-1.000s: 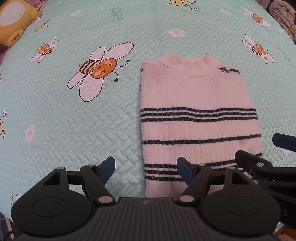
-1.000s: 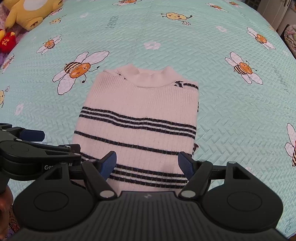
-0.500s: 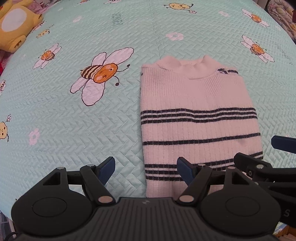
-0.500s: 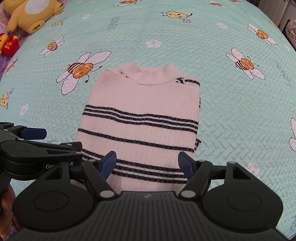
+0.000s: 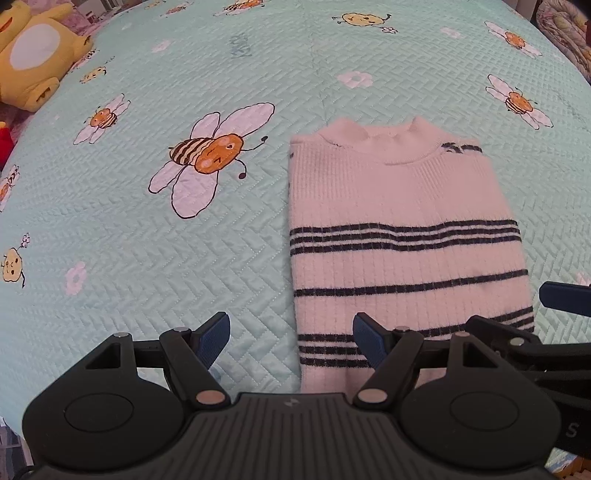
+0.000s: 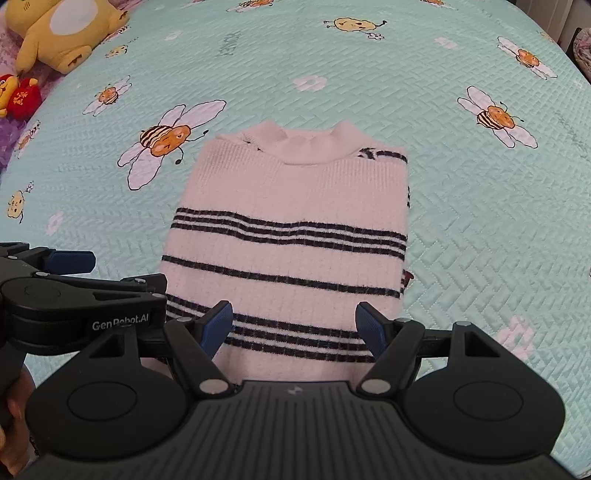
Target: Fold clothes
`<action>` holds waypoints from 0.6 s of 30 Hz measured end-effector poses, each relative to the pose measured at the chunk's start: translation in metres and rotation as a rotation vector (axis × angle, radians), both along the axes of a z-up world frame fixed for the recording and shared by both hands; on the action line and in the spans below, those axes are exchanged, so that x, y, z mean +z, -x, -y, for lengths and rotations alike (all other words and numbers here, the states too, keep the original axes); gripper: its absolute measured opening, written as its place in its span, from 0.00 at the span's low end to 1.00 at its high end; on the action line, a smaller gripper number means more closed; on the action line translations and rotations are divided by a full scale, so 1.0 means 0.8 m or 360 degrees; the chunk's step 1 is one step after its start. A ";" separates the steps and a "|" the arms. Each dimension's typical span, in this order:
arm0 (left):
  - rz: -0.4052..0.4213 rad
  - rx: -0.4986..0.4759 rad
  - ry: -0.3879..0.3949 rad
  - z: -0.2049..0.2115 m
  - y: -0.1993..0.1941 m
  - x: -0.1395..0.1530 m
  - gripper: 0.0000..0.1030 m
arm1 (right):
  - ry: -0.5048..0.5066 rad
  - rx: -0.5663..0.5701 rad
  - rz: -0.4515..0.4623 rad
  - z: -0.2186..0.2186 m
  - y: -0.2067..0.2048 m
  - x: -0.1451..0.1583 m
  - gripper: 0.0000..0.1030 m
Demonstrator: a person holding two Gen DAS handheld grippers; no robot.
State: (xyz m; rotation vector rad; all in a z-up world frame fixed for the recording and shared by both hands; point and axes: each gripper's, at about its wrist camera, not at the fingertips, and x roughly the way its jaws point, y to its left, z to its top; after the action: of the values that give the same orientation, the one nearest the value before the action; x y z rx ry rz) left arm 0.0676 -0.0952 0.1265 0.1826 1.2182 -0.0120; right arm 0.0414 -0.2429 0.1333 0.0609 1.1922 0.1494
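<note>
A pale pink knit sweater (image 5: pixel 402 221) with dark stripes lies flat on the bed, sleeves folded in, collar pointing away from me; the same sweater (image 6: pixel 295 229) fills the middle of the right wrist view. My left gripper (image 5: pixel 291 338) hovers open above the sweater's near left corner, one blue pad over the quilt and one over the hem. Open too, my right gripper (image 6: pixel 293 326) hangs over the near hem with nothing between its fingers. Each gripper shows at the edge of the other's view: the right gripper (image 5: pixel 535 317), the left gripper (image 6: pixel 81 273).
The sweater rests on a mint quilted bedspread (image 5: pixel 184 258) printed with cartoon bees and flowers. A yellow plush toy (image 6: pixel 55 33) and a small red plush (image 6: pixel 18 99) sit at the far left edge. Bedding and furniture show at the far right corner (image 5: pixel 565 33).
Both views have tipped slightly, showing a little more of the far bed. The sweater has not moved and both grippers stay open in place.
</note>
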 end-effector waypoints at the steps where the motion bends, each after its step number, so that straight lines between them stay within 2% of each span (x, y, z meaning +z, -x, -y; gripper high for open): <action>1: 0.0003 -0.0003 -0.0005 0.000 0.000 0.000 0.74 | -0.0001 -0.0001 0.0001 0.000 0.000 0.000 0.71; 18: 0.0022 0.0019 -0.0028 -0.003 -0.001 -0.007 0.74 | 0.0017 0.0004 0.0011 -0.004 -0.003 -0.006 0.71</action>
State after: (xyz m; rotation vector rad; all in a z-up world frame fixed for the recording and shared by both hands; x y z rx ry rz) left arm 0.0685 -0.0928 0.1212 0.1904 1.2058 0.0101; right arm 0.0437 -0.2397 0.1287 0.0494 1.1862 0.1450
